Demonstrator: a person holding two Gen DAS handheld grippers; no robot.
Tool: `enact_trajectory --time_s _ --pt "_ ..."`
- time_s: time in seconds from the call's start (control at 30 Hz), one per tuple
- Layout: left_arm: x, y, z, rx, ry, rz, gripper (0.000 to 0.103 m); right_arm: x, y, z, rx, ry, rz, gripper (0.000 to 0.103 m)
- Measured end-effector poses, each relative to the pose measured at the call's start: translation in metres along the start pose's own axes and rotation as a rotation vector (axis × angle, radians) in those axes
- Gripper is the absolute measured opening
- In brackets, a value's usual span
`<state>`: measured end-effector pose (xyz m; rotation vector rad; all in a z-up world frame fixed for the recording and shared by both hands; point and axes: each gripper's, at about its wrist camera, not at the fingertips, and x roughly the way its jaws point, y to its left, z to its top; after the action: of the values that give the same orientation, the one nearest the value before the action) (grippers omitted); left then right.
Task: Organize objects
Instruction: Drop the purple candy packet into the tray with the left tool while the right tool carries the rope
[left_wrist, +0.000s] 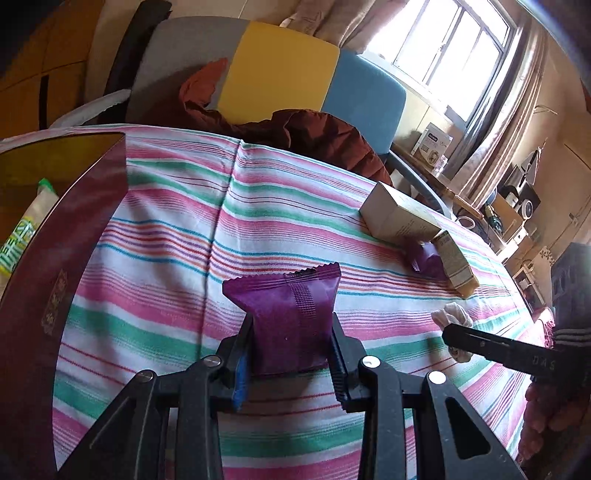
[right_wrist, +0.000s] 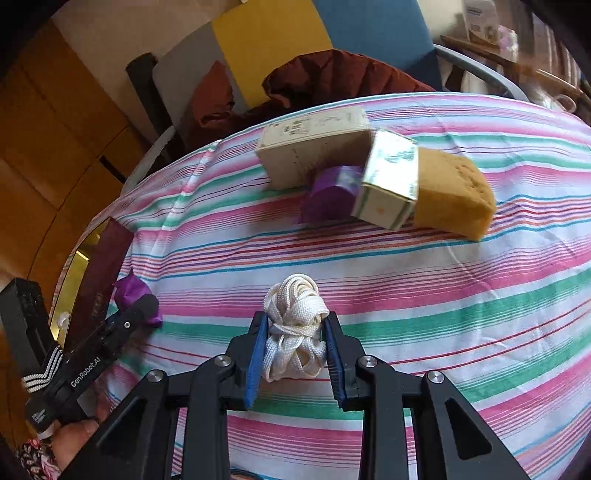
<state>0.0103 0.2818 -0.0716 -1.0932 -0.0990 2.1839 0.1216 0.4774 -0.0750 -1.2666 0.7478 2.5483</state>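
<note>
My left gripper (left_wrist: 291, 332) is shut on a purple snack packet (left_wrist: 291, 310) and holds it above the striped tablecloth (left_wrist: 177, 236). The packet also shows in the right wrist view (right_wrist: 133, 295), next to a dark red box. My right gripper (right_wrist: 294, 332) is shut on a bundle of white shoelace (right_wrist: 295, 325); the bundle shows in the left wrist view (left_wrist: 452, 314). At the far side lie a beige carton (right_wrist: 314, 147), a second purple packet (right_wrist: 328, 195), a small white-and-green box (right_wrist: 388, 181) and a yellow sponge (right_wrist: 454, 192), all touching.
A dark red box (left_wrist: 48, 280) with a gold lining stands open at the table's left; a green-and-white packet (left_wrist: 22, 236) lies in it. A maroon jacket (left_wrist: 314, 136) lies on a multicoloured sofa (left_wrist: 280, 70) behind the table.
</note>
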Motion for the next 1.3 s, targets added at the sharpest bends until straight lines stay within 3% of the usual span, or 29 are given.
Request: enact_trajectory --time_s 0.2,0.53,0.8,1.07,1.3 --pt "-0.014 -0.004 -0.01 0.017 0.004 -0.012 0.034 0.009 0.03 -0.012 -0.127 0.019 0.014 0.031" --pt "-0.05 0.001 -0.024 0.032 0.019 -0.089 0.034 0.011 0.026 -0.015 -0.119 0.027 0.022 0.031" --pt "-0.096 0.018 -0.019 0.0 -0.039 -0.12 0.034 0.011 0.033 -0.019 -0.165 0.013 -0.013 0.031" --pt "-0.148 0.072 -0.002 -0.085 -0.131 -0.059 0.034 0.012 0.033 -0.021 -0.178 0.004 -0.02 0.031" --pt "-0.182 0.136 0.007 -0.181 -0.175 0.075 0.034 0.012 0.04 -0.023 -0.21 -0.01 -0.057 0.031"
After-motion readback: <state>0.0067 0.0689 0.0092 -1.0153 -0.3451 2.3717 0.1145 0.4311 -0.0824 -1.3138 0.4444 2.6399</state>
